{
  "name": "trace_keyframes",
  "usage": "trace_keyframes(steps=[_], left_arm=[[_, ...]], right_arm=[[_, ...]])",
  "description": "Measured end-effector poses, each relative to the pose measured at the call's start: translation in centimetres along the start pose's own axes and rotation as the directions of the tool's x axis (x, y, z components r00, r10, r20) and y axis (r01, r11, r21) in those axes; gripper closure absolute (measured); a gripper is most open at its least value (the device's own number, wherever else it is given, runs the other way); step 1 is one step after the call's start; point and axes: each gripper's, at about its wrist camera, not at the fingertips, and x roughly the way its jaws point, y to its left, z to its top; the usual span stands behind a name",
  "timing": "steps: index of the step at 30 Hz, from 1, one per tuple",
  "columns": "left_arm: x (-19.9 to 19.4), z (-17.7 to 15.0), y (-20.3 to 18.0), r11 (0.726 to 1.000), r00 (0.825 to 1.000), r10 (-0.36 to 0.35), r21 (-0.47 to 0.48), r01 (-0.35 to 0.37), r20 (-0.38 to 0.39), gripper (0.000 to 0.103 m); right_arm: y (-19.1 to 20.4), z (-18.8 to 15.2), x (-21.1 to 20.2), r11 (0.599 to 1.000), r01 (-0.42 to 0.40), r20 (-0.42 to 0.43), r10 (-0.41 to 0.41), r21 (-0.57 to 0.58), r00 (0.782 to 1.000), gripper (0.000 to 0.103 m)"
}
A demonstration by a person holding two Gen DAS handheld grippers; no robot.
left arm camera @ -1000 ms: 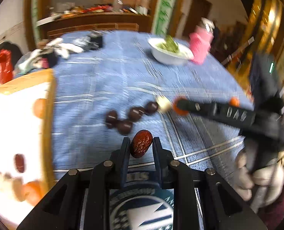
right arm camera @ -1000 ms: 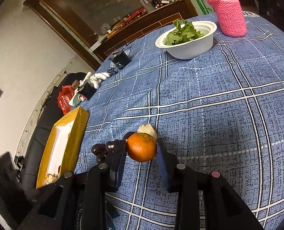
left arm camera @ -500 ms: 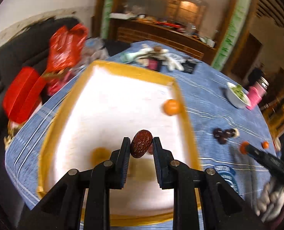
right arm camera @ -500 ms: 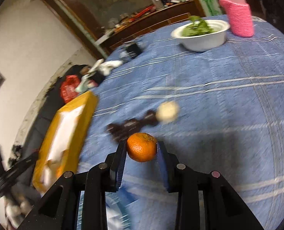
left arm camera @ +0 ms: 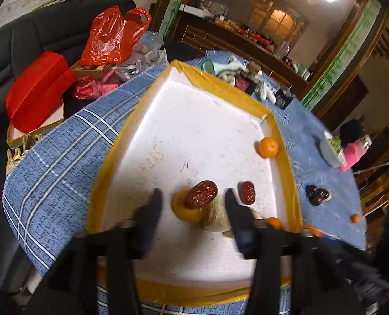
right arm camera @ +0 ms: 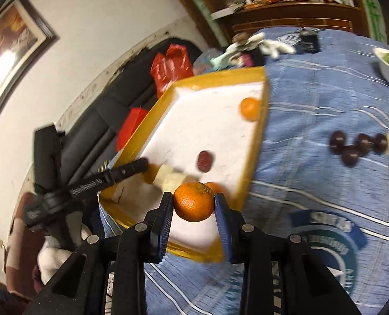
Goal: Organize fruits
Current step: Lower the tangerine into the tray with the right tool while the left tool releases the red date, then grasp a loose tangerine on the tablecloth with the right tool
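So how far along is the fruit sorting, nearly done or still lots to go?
Partly done. Already in the yellow-rimmed tray: a tangerine by the far wall and a red date, plus pale pieces near the front. In hand: the left gripper is opening, with a second date loose between its fingers; the right gripper holds a tangerine above the tray's corner. Left: the dark round fruits on the blue cloth and a small orange one.
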Motion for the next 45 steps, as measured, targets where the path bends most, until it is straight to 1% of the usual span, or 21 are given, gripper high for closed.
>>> trace_keyframes(steps=[1,3,6,9,11,15,19,21,24,27,32,34,35,37,38,39,40,41,42,44,45], left_arm=[[-0.5,0.1,0.2,1.000,1.000,-0.007,-0.001,0.007,0.014,0.043],[-1.4,0.4,0.7,1.000,0.999,-0.025,-0.012,0.025,0.035,0.032],[-2.4,0.8,1.5,0.997,0.996,-0.061,-0.040,0.063,0.060,0.025],[-2.8,0.9,2.1,0.996,0.995,-0.075,-0.050,0.078,0.064,0.020],[-3.1,0.8,2.1,0.994,0.992,-0.101,-0.043,0.104,0.070,0.019],[-3.5,0.6,1.8,0.991,0.990,-0.123,-0.041,0.126,0.063,0.019],[-3.7,0.3,1.1,0.991,0.990,-0.129,-0.040,0.131,0.057,0.019],[-3.8,0.3,1.0,0.990,0.989,-0.133,-0.042,0.136,0.058,0.019],[-4.3,0.2,0.7,0.990,0.989,-0.134,-0.043,0.137,0.066,0.019],[-4.8,0.2,0.6,0.989,0.988,-0.137,-0.043,0.141,0.075,0.019],[-6.2,0.3,-0.1,0.989,0.985,-0.138,-0.032,0.142,0.104,0.018],[-7.0,0.4,-0.9,0.992,0.986,-0.123,-0.023,0.126,0.116,0.014],[-7.6,0.4,-1.4,0.993,0.983,-0.117,-0.011,0.120,0.139,0.011],[-8.9,0.1,-2.4,0.988,0.968,-0.151,0.031,0.148,0.202,0.006],[-9.3,-0.1,-2.9,0.984,0.958,-0.178,0.055,0.170,0.224,0.004],[-9.7,-0.4,-3.6,0.977,0.948,-0.210,0.083,0.196,0.240,0.004],[-9.8,-0.7,-4.7,0.968,0.939,-0.244,0.118,0.222,0.241,0.004],[-9.7,-0.9,-5.7,0.962,0.938,-0.260,0.144,0.231,0.228,0.004],[-9.4,-1.2,-7.0,0.957,0.943,-0.266,0.175,0.233,0.201,0.004],[-8.5,-2.1,-10.5,0.943,0.959,-0.250,0.260,0.209,0.136,0.004],[-8.2,-2.6,-11.6,0.935,0.962,-0.246,0.289,0.204,0.120,0.004]], right_arm=[[0.3,-0.1,0.7,1.000,0.004,-0.014,-0.004,-0.009,1.000,0.067],[1.0,-0.2,1.9,1.000,0.017,-0.036,-0.017,-0.024,0.999,0.065],[1.4,-0.5,3.5,0.999,0.027,-0.064,-0.029,-0.035,0.998,0.065],[1.9,-0.7,4.3,0.999,0.026,-0.086,-0.029,-0.034,0.996,0.065],[2.1,-0.8,4.4,0.999,0.029,-0.092,-0.032,-0.038,0.995,0.065],[2.2,-1.1,4.2,0.998,0.035,-0.100,-0.039,-0.043,0.994,0.064],[3.3,-2.1,4.2,0.990,0.080,-0.120,-0.094,-0.113,0.988,0.063],[4.1,-2.3,4.5,0.981,0.111,-0.139,-0.133,-0.158,0.981,0.059],[4.0,-2.2,4.8,0.986,0.101,-0.175,-0.123,-0.131,0.977,0.059],[4.1,-2.2,4.7,0.988,0.093,-0.176,-0.114,-0.121,0.978,0.059],[4.7,-3.0,4.3,0.989,0.081,-0.163,-0.100,-0.122,0.982,0.059],[5.0,-3.3,3.9,0.989,0.077,-0.153,-0.096,-0.125,0.984,0.059],[5.0,-3.4,3.7,0.991,0.072,-0.146,-0.089,-0.117,0.985,0.060],[4.4,-3.4,3.1,0.996,0.045,-0.130,-0.055,-0.079,0.990,0.058],[4.2,-3.5,2.6,0.997,0.033,-0.118,-0.041,-0.062,0.992,0.053],[3.8,-3.5,1.6,0.998,0.034,-0.088,-0.038,-0.047,0.995,0.051],[3.6,-3.5,0.9,0.998,0.044,-0.062,-0.046,-0.038,0.997,0.050],[3.2,-3.6,-0.1,0.998,0.054,-0.030,-0.055,-0.026,0.998,0.049],[2.5,-3.6,-1.4,0.998,0.059,0.013,-0.059,0.001,0.998,0.046],[1.2,-3.7,-3.3,0.997,0.058,0.068,-0.061,0.054,0.996,0.043],[0.3,-3.9,-4.3,0.994,0.065,0.092,-0.073,0.088,0.993,0.043]])
